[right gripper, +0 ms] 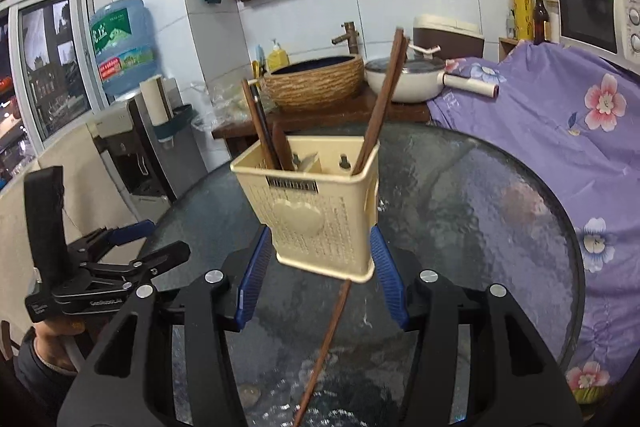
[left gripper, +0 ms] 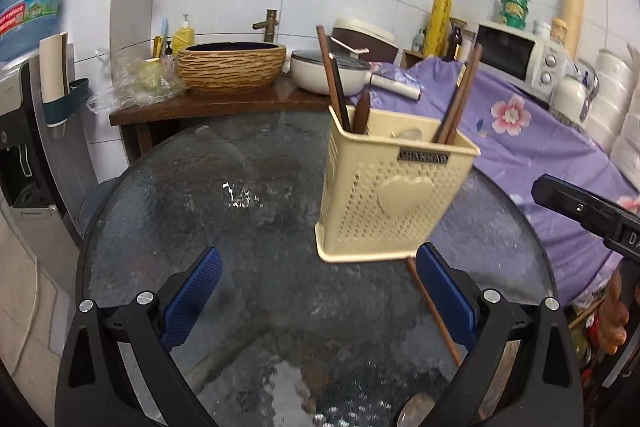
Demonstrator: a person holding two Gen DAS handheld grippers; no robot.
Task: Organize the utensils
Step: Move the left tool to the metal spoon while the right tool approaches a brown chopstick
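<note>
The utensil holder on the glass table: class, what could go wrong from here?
1. The holder sits between the right gripper pads; a bump could tip it, and its tall chopsticks lean outward.
2. A loose chopstick lies under the grippers and could be knocked or roll.
3. The glass table looks slippery.

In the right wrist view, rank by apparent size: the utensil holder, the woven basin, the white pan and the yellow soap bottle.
1. utensil holder, largest, though it is nearest the camera
2. woven basin
3. white pan, close to the basin, so that order is unsure
4. yellow soap bottle, smallest
</note>
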